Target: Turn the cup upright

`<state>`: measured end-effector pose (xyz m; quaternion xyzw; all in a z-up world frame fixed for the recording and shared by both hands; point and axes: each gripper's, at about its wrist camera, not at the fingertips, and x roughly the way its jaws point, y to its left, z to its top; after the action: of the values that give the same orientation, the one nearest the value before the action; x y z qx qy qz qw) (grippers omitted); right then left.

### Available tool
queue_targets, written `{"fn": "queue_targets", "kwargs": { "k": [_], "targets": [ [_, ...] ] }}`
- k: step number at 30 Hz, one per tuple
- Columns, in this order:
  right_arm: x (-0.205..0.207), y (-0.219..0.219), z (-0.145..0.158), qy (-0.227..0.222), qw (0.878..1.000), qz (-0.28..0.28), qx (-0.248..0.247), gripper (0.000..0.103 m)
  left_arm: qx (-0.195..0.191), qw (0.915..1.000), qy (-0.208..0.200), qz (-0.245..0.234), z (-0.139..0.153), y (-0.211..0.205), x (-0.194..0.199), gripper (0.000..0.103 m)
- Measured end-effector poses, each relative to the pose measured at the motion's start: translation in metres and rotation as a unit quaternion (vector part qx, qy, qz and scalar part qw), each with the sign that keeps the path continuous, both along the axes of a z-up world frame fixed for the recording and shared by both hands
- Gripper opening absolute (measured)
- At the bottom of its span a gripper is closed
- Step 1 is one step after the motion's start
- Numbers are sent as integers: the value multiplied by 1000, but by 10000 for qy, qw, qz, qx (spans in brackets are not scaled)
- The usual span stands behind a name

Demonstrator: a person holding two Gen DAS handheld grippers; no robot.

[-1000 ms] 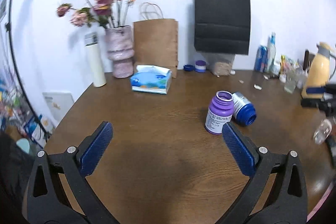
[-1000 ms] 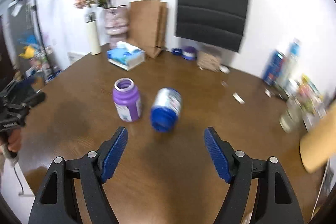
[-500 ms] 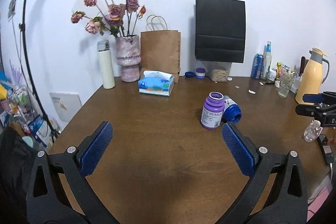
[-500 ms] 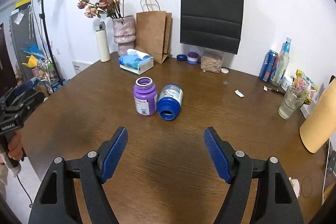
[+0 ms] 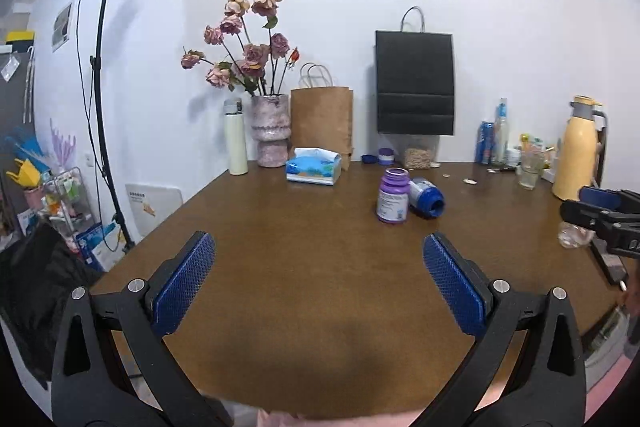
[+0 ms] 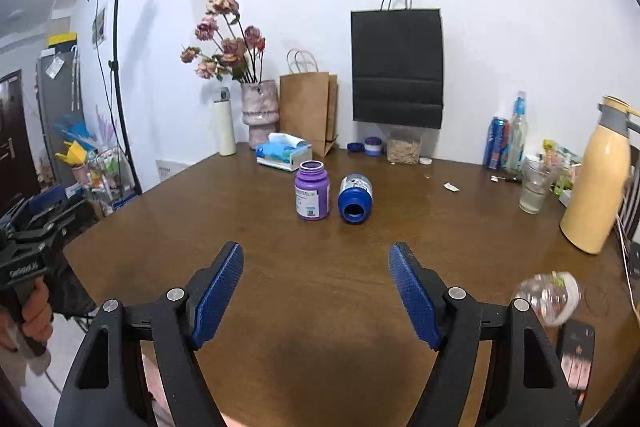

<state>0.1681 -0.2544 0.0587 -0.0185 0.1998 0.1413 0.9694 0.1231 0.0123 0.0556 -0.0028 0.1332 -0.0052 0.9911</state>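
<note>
A blue cup-like jar (image 6: 355, 195) lies on its side on the brown table (image 6: 360, 267), its open mouth facing me in the right wrist view. The same blue jar (image 5: 427, 191) shows in the left wrist view, just right of an upright purple jar (image 5: 393, 196). That purple jar (image 6: 312, 191) stands close to the left of the blue one. My right gripper (image 6: 316, 249) is open and empty, well short of both jars. My left gripper (image 5: 318, 243) is open too, far back near the table's near edge, and holds nothing.
Along the wall stand a vase of flowers (image 5: 270, 131), a white flask (image 5: 236, 137), a tissue box (image 5: 314, 171), brown (image 5: 322, 121) and black (image 5: 415, 83) paper bags. A yellow jug (image 6: 600, 179), a glass (image 6: 534, 187) and a fallen clear bottle (image 6: 550, 297) sit right.
Both grippers have pulled back and risen, so the jars look smaller and farther away. Both stay open. The jars have not moved.
</note>
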Motion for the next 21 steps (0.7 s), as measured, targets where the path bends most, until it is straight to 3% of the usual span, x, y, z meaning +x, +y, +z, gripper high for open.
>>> {"fn": "queue_targets", "kwargs": {
  "k": [5,7,11,13,15,17,21],
  "targets": [
    [-45,6,-24,-241,9996,-122,82,80,-169,9987,-348,337,-24,10,-49,103],
    [-63,10,-35,-235,9995,-45,189,80,-177,9984,-473,237,-33,10,-64,103],
    [-100,17,-46,-467,9985,-56,268,80,387,9978,-541,-72,-52,-2,-88,103],
    [-122,17,-54,-559,9977,-3,382,80,288,9985,-455,-136,-61,0,-101,103],
    [-138,21,-61,-722,9973,-57,120,83,46,9992,-384,-63,-64,5,-109,103],
    [-154,22,-69,-853,9963,-75,13,83,56,9983,-569,83,-62,6,-114,103],
    [-160,23,-79,-691,9975,130,60,83,59,9968,-791,-80,-57,1,-120,103]
  ]
}}
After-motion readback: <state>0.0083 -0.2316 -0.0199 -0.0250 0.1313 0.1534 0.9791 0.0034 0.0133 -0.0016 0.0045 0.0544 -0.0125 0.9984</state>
